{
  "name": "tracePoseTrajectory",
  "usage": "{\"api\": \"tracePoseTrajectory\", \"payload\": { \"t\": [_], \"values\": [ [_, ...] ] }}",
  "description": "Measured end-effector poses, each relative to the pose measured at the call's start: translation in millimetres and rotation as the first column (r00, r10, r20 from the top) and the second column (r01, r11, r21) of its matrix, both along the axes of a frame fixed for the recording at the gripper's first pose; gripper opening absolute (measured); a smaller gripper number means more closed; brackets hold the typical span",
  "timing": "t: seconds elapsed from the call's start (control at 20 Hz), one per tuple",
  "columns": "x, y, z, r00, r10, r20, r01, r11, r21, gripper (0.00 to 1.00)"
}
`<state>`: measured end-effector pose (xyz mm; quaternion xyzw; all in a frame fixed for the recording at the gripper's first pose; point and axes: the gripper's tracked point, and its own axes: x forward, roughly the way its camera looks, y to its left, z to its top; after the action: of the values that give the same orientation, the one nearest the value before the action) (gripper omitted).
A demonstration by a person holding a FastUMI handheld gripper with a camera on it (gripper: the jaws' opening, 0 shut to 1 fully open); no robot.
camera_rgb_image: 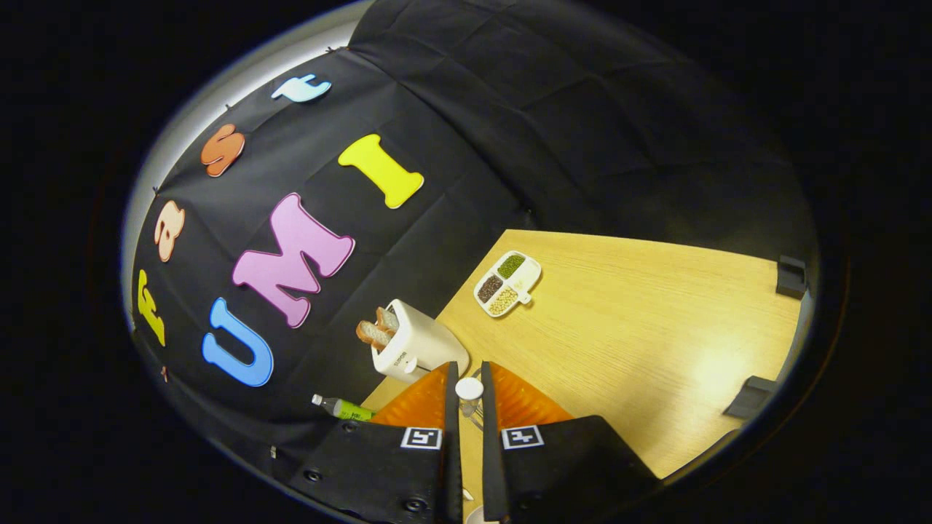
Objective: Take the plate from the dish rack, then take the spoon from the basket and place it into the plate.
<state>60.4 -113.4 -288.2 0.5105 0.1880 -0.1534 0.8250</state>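
Observation:
My gripper (469,372) is held tilted over the wooden table (641,342), its two fingers drawn close with only a narrow gap. In that gap, right at the tips, sits a small white round end (469,388) that looks like part of the spoon. A thin glinting shaft runs back from it between the fingers. Both fingers (451,407) appear to press on it. A sliver of something white (477,515) shows between the finger bases; I cannot tell what it is.
A white toaster (415,346) holding bread slices stands just beyond the fingers at the table's edge. A divided white tray of beans (507,284) lies farther out. A green bottle (344,408) lies left of the fingers. Black clamps (791,276) (750,397) grip the far table edge.

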Motion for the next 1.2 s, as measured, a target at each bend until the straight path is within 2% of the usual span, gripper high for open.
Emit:
{"api": "tracePoseTrajectory", "payload": {
  "t": [0.25, 0.45, 0.6, 0.9, 1.2],
  "values": [
    [-40, 35, 43, 0.988, 0.153, 0.015, -0.153, 0.988, -0.034, 0.15],
    [-76, 87, 50, 0.952, 0.307, -0.013, -0.307, 0.95, -0.059, 0.15],
    [-102, 119, 39, 0.921, 0.386, -0.055, -0.389, 0.921, -0.038, 0.15],
    [-136, 164, -9, 0.863, 0.479, -0.16, -0.486, 0.874, -0.005, 0.15],
    [-139, 180, -33, 0.849, 0.495, -0.186, -0.499, 0.866, 0.026, 0.15]
  ]
}}
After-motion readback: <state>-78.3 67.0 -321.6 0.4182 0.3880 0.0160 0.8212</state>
